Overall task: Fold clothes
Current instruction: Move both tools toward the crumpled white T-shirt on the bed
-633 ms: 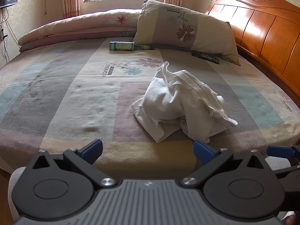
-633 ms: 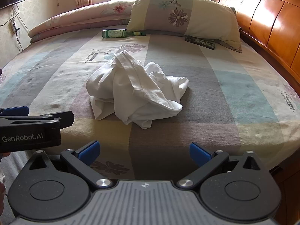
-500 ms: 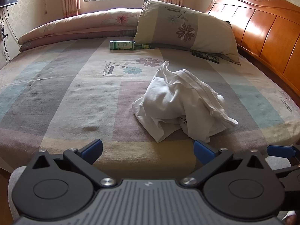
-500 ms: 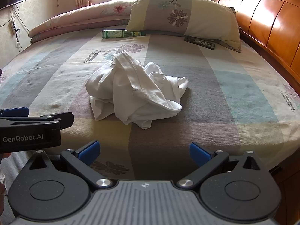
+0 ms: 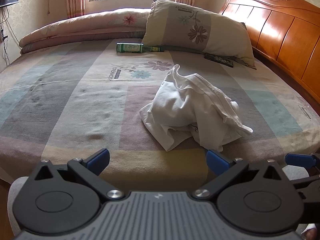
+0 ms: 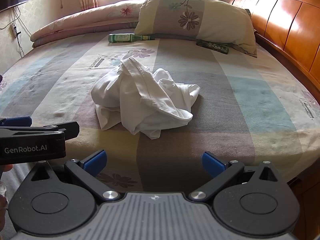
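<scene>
Patchwork-covered bed point(image 5: 80, 104) carries a crumpled white garment point(image 5: 192, 110) (unfolded); left claw point(image 5: 158, 158) and right claw point(image 6: 153, 161) hover nearby, both spread apart, empty.

White garment point(image 5: 192, 110) — crumpled in a heap — lies mid-bed.

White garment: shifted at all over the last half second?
No. The white garment sits in the same crumpled heap, the same way off the green bottle and pillow.
</scene>
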